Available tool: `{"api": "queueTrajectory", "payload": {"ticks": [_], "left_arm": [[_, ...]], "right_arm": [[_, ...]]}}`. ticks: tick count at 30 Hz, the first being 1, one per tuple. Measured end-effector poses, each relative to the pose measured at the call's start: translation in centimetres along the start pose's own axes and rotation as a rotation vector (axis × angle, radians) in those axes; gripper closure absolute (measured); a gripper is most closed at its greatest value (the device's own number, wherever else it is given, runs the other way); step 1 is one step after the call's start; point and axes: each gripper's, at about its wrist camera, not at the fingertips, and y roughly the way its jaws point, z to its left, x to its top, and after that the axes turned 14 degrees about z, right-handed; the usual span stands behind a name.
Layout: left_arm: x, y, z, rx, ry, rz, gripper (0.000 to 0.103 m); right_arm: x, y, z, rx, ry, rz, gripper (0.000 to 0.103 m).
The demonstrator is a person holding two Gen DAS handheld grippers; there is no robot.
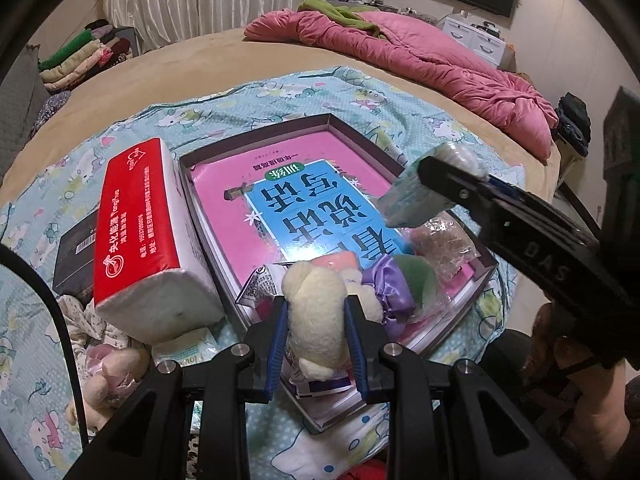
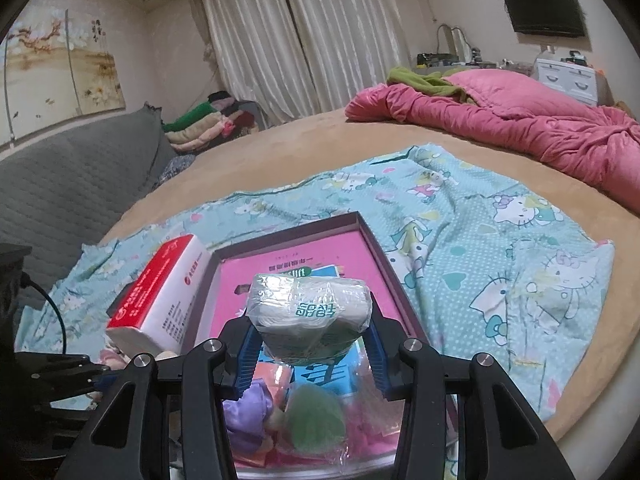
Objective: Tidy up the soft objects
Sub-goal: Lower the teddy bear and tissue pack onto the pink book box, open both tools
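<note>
My left gripper (image 1: 316, 320) is shut on a cream plush toy (image 1: 314, 308) and holds it over the near corner of a shallow box (image 1: 332, 120) lined with a pink and blue book (image 1: 288, 192). My right gripper (image 2: 310, 344) is shut on a small plastic-wrapped tissue pack (image 2: 308, 312), held above the same box (image 2: 360, 220). That pack also shows in the left wrist view (image 1: 420, 196), over the box's right side. Inside the box lie a purple satin piece (image 1: 390, 284), a green sponge (image 2: 318, 420) and a clear bag (image 1: 448, 248).
A red and white tissue pack (image 1: 148, 236) leans on the box's left wall, with a black box (image 1: 74, 256) behind it. A pink plush (image 1: 108, 376) lies at the near left. The Hello Kitty cloth (image 2: 500, 240) covers the tan bed. A pink quilt (image 2: 520, 128) lies at the far right.
</note>
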Motion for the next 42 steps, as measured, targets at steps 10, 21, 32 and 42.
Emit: {"api": "queueTrajectory", "payload": {"ticks": [10,21,32,42], "left_arm": [[0.0,0.1,0.1,0.002,-0.003,0.006,0.074],[0.0,0.2,0.6,-0.013,-0.019,0.013,0.073],[-0.1,0.1,0.7,-0.019,-0.023,0.02,0.072],[-0.3,-0.1,0.6,-0.022,-0.024,0.023,0.072]], "right_arm": [[-0.8,2.7,0.0,0.001,-0.025,0.084,0.055],[-1.6,2.9,0.3,0.003,-0.045,0.139,0.053],[-2.2,3.0,0.1,-0.003,-0.003,0.233,0.052],[-2.2,2.8,-0.7,-0.002,0.049,0.243,0.046]]}}
